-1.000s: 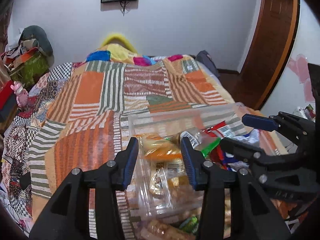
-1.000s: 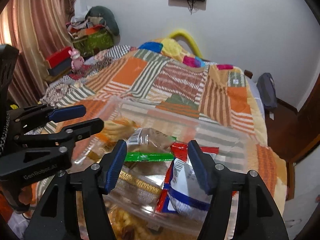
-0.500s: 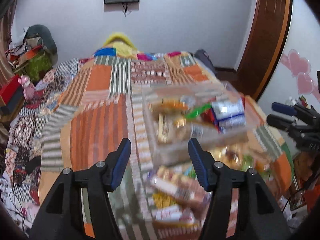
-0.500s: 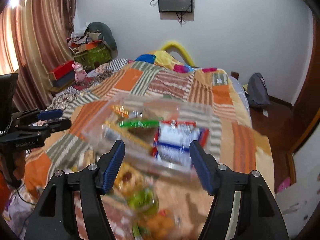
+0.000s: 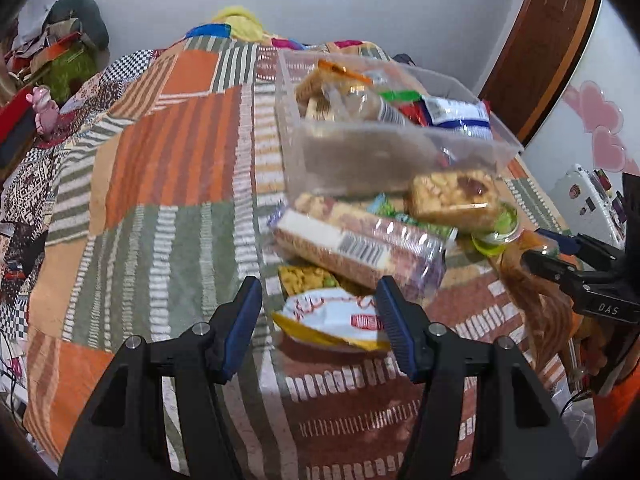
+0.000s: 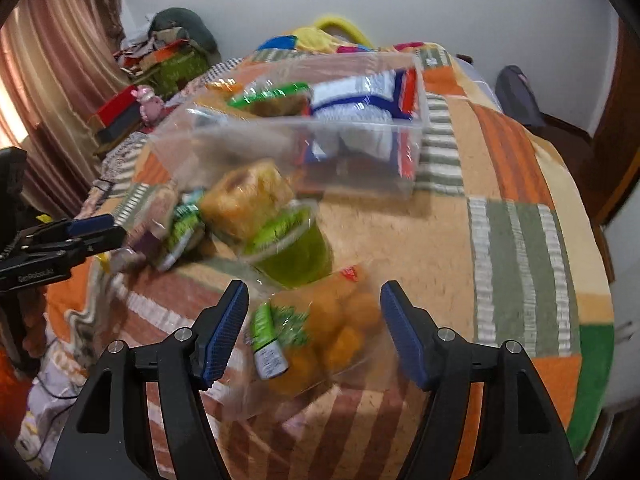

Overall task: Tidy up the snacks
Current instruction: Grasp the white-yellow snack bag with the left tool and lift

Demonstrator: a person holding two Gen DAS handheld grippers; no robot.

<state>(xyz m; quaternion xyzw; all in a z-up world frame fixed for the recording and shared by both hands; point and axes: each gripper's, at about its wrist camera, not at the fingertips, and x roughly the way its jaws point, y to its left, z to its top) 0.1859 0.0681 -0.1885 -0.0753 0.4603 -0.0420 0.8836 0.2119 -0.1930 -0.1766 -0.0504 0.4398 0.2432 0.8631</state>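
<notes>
A clear plastic bin (image 5: 360,160) (image 6: 320,136) holding several snack packets stands on the patchwork bedspread. Loose snacks lie in front of it: a long nut bar pack (image 5: 360,248), a yellow crispy block (image 5: 452,200) (image 6: 248,196), a green jelly cup (image 6: 292,248) (image 5: 496,232), a white and yellow packet (image 5: 332,320), and a bag of orange puffs (image 6: 320,340). My left gripper (image 5: 318,320) is open, its jaws around the white packet without touching it. My right gripper (image 6: 314,328) is open, its jaws wide on either side of the orange puffs bag.
The bedspread (image 5: 160,180) stretches left and far. A pile of bags and boxes (image 5: 48,60) sits at the far left beside a curtain (image 6: 52,80). A wooden door (image 5: 540,40) is at the right. The bed's edge drops off at the right (image 6: 600,280).
Both grippers pulled back and down from over the bin to the loose snacks in front of it. Both stayed open.
</notes>
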